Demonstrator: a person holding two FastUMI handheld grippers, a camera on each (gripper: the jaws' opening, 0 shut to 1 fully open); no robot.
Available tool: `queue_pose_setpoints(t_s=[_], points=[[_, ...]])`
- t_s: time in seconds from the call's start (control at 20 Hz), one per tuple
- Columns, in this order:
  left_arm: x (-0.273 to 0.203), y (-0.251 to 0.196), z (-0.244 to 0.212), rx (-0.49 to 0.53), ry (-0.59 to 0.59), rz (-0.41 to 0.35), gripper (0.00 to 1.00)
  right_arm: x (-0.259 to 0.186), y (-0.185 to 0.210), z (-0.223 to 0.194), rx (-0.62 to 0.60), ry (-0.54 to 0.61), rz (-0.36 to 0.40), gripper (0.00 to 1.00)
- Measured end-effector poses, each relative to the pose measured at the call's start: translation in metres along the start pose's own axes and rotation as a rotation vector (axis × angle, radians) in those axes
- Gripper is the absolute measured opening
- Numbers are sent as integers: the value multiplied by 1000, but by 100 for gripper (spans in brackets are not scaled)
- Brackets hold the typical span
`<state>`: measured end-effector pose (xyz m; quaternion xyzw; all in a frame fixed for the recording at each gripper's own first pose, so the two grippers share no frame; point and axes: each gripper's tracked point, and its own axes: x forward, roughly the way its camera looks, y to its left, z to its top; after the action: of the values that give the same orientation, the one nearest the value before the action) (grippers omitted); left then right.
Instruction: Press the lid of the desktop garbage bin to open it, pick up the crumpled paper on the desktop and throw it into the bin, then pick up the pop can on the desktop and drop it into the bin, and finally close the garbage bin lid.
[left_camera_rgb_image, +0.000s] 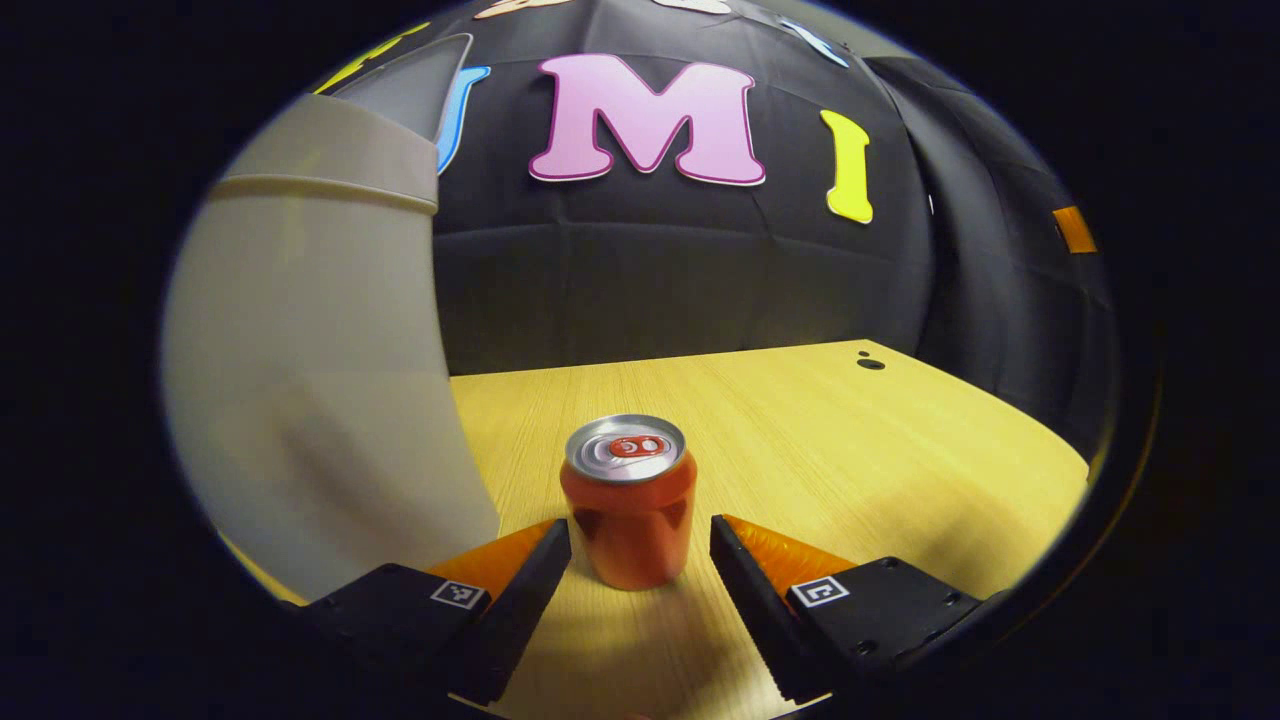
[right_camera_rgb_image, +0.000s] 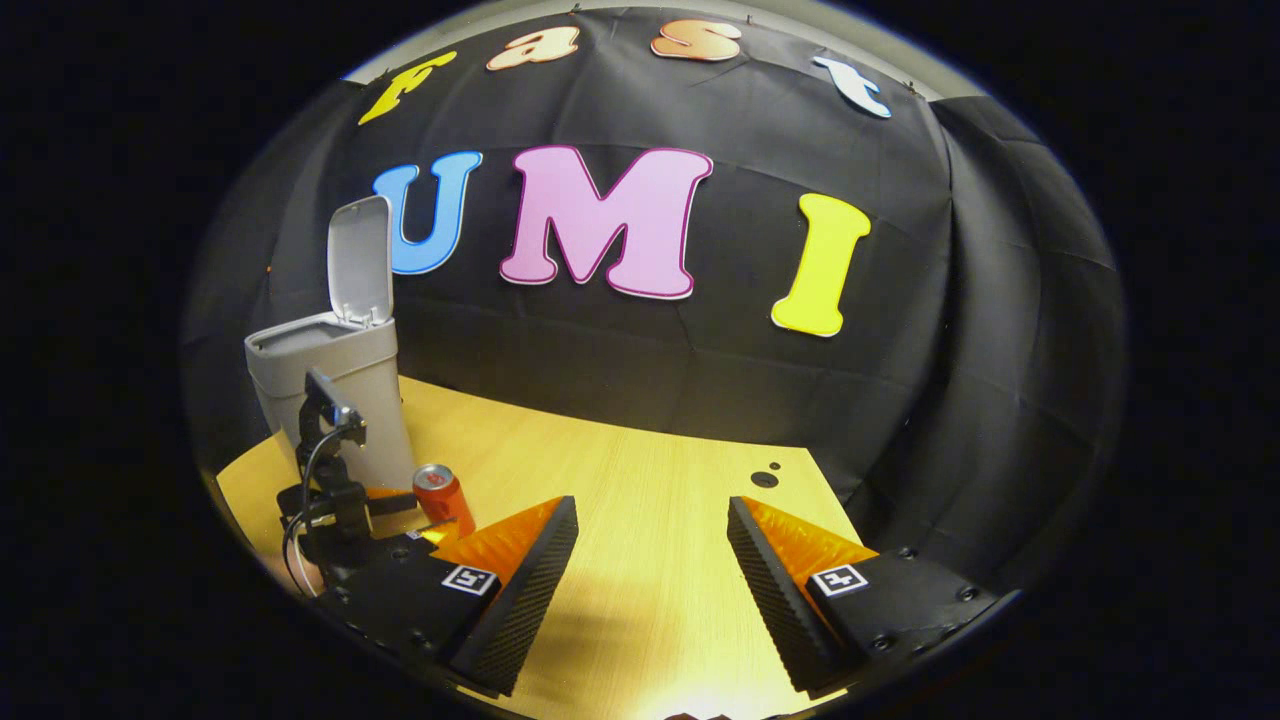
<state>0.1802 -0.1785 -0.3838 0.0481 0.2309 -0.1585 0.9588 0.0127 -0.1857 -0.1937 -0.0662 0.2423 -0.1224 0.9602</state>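
While the bin (right_camera_rgb_image: 335, 400) stands with lid (right_camera_rgb_image: 360, 262) raised, the pop can (left_camera_rgb_image: 629, 500) sits upright on the bench (left_camera_rgb_image: 850, 450) just beside it, between the spread left tongs (left_camera_rgb_image: 640, 545), fingers apart from it; right tongs (right_camera_rgb_image: 652, 530) wide, holding nothing, over bare bench

Dim booth, warm glare, fisheye warping.

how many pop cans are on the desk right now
1. The pop can stands upright on the desk, between the open left claw fingers, beside the bin. Anything inside the bin is hidden.
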Motion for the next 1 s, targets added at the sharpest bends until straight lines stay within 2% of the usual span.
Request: queue_pose_setpoints(t_s=[0.25,0.6,0.75,1.0], points=[[20,5,5,52,-10,12,95,5,-4,-5,33,7,-16,97],[7,-3,30,37,-29,-25,88,4,-10,-6,32,15,-31,97],[-23,-12,67,55,-63,-61,88,0,-14,1,41,4,-39,97],[-93,-23,170,92,-179,-125,87,-10,-22,25,52,-28,-53,97]])
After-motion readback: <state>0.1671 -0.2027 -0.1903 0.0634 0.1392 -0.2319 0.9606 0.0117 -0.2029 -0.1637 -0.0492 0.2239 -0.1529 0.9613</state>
